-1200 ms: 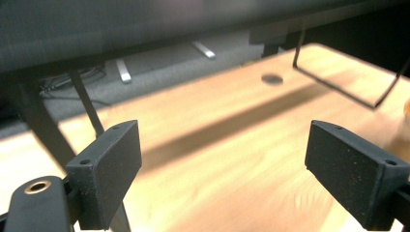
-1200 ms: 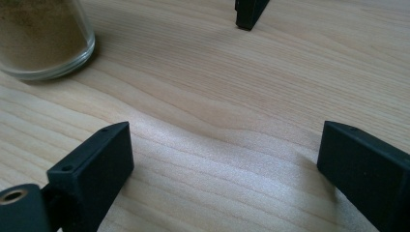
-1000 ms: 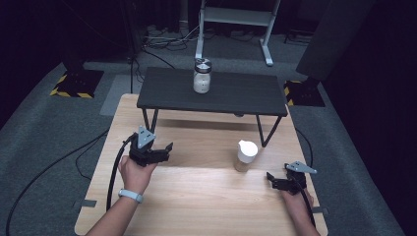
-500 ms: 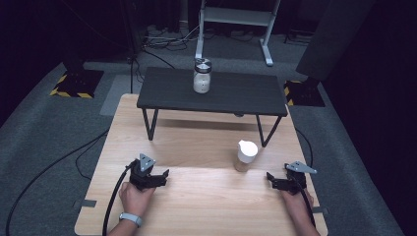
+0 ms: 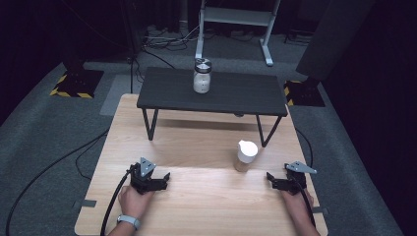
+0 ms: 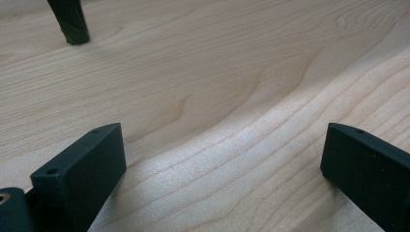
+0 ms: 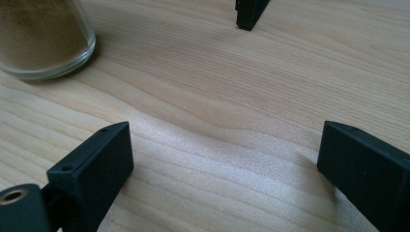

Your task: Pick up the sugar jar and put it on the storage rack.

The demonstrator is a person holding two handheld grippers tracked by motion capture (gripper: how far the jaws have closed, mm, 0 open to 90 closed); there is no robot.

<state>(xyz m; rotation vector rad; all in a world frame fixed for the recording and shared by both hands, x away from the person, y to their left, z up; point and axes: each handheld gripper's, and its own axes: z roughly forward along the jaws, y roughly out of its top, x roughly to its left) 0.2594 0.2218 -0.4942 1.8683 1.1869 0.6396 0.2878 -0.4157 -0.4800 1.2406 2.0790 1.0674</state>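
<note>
On table, left hand-held gripper (image 5: 164, 178) low, open

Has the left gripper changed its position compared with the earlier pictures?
Yes. The left gripper has come down toward the person, away from the black bench's leg, onto the wooden table; its jaws have just been opening, empty.

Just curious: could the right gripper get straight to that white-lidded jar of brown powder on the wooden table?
Probably yes. The right gripper is open and empty, and bare wooden table lies between it and the white-lidded jar.
</note>
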